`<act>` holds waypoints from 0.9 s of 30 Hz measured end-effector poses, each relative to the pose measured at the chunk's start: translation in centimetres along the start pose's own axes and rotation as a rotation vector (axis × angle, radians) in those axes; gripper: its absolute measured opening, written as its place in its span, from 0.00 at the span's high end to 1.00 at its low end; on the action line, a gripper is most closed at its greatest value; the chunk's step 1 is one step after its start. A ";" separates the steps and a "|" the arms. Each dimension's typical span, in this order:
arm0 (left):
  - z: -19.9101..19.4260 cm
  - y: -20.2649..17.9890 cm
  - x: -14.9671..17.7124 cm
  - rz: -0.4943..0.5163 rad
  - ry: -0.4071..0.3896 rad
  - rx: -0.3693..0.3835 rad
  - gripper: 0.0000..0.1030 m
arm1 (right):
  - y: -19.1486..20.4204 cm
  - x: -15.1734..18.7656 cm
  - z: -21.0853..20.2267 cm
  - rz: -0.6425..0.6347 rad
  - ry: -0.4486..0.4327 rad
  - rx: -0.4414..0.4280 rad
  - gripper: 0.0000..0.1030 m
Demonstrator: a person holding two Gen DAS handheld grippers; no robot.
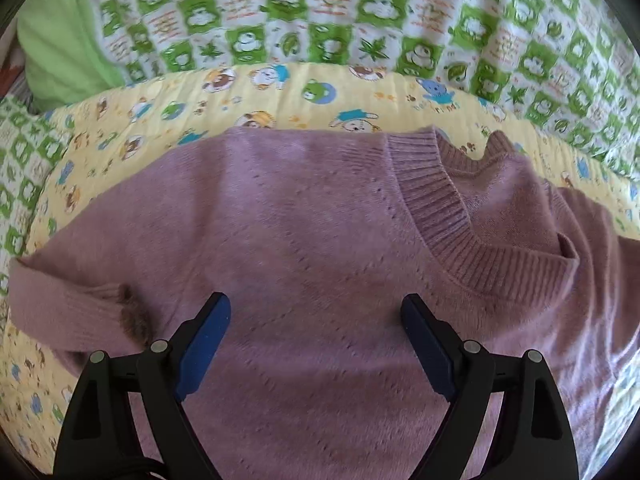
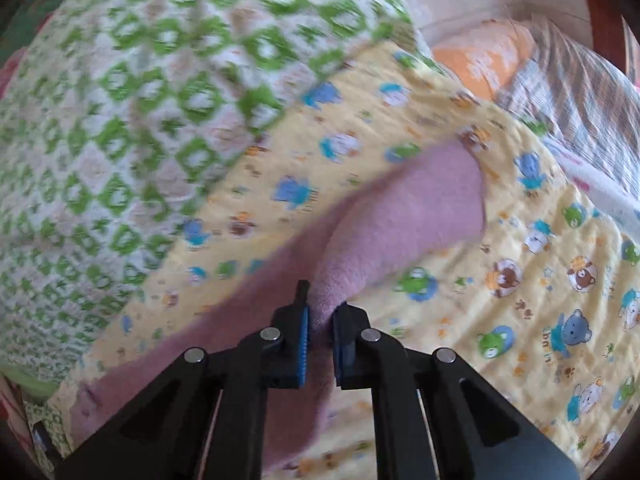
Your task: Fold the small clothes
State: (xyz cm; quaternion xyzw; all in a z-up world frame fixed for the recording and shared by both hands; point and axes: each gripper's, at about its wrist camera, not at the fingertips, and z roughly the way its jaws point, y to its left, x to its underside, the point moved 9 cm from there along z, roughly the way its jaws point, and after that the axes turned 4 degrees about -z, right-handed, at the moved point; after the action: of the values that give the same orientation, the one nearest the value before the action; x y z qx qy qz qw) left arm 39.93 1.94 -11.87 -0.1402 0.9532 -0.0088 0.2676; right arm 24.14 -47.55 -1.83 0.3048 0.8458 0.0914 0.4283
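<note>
Sweater [image 1: 304, 240], mauve knit, is spread flat on a yellow cartoon-print mat [image 1: 280, 92] laid over a green-checked quilt [image 1: 360, 8]. Its sleeve [image 2: 400, 224] is pinched by the right gripper [image 2: 320, 316]. The left gripper [image 1: 316, 312] is held agape above the body, nothing grasped.

A small mauve knitted sweater [image 1: 304, 240] with a ribbed neckline is spread flat on a yellow cartoon-printed quilt [image 1: 280, 92], one sleeve pinched.
</note>
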 end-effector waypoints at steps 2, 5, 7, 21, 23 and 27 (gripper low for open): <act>-0.9 0.9 0.8 -0.010 0.013 0.010 0.15 | 7.2 0.4 -3.0 -0.090 -0.048 -0.148 0.90; -3.1 2.7 1.3 -0.040 0.007 0.065 0.15 | 19.7 4.8 -6.3 -0.263 0.001 -0.424 0.90; -3.9 4.2 1.7 -0.035 0.012 0.089 0.15 | 27.5 10.7 -7.2 -0.387 0.133 -0.598 0.87; -6.0 3.5 11.3 -0.035 0.196 0.282 0.15 | 28.8 25.5 -3.0 -0.490 0.456 -0.459 0.46; -6.3 0.4 11.3 0.052 0.179 0.278 0.15 | 26.7 24.6 -2.8 -0.444 0.437 -0.413 0.46; -6.1 -6.9 11.2 0.307 0.093 0.179 0.13 | 23.1 21.3 -2.6 -0.337 0.355 -0.323 0.46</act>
State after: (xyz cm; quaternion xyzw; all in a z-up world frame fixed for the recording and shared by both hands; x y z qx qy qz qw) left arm 29.47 -8.05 -11.65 0.0319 0.9702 -0.0592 0.2329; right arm 22.68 -16.23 -4.91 0.0673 0.9206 0.2045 0.3258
